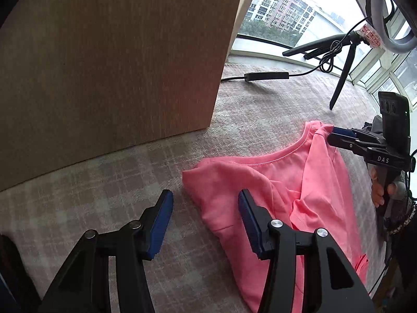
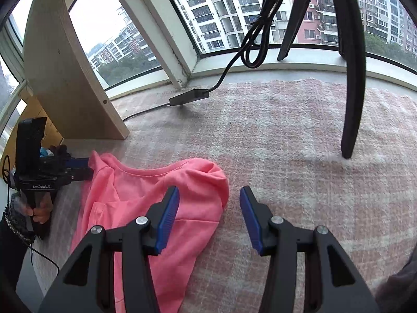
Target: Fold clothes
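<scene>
Fingers (image 1: 159,224) spread, nothing between; tripod (image 2: 351,91), wooden panel (image 1: 112,60) flank pink shirt (image 1: 260,182).

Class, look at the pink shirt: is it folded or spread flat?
Partly folded. The pink shirt has both sides turned in over its middle, neckline still showing; its lower part is hidden.

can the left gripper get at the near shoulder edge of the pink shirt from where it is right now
Probably yes. The left gripper is open with nothing between its fingers, and the folded shoulder edge of the pink shirt lies flat on the checked blanket just ahead. The wooden panel stands well off to the side.
</scene>
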Available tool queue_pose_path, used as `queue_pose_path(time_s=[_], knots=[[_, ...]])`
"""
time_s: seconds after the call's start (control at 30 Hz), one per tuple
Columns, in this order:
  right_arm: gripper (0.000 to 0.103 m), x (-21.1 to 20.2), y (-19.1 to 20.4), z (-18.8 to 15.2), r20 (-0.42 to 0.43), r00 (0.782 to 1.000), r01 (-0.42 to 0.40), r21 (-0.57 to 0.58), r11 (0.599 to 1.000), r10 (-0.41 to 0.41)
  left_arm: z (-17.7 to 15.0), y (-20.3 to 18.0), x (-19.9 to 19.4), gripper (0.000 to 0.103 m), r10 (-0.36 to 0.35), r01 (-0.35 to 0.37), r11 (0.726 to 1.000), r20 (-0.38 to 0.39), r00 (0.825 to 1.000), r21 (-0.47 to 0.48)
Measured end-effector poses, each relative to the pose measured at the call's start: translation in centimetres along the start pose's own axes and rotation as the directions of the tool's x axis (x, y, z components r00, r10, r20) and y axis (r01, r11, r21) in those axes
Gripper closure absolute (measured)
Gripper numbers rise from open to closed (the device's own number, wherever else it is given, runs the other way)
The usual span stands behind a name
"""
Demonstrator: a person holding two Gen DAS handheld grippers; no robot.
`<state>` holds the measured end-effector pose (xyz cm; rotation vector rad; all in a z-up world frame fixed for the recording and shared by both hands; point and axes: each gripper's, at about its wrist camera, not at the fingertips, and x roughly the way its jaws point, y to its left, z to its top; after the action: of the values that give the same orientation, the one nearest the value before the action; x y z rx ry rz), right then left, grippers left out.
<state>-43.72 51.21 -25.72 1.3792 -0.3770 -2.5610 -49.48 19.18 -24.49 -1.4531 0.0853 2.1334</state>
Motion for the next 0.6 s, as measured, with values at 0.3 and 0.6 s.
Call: queue_pose_path(time_s=[0.3, 0.6], knots=[[0.094, 1.2, 0.9, 0.1, 0.000, 0.998, -0.063, -0.058, 0.996, 0.064, 0.2, -1.1, -0.1, 0.099, -0.046, 0.043, 0.997, 0.047, 0.998, 0.057], [0.098, -5.9, 2.9, -0.5, 0.122, 0.977, -0.169, -0.042, 0.985, 0.173, -1.6, -4.1, -7.6, 0.099, -0.099, 0.079, 0.987, 0.146, 0.984, 0.140]])
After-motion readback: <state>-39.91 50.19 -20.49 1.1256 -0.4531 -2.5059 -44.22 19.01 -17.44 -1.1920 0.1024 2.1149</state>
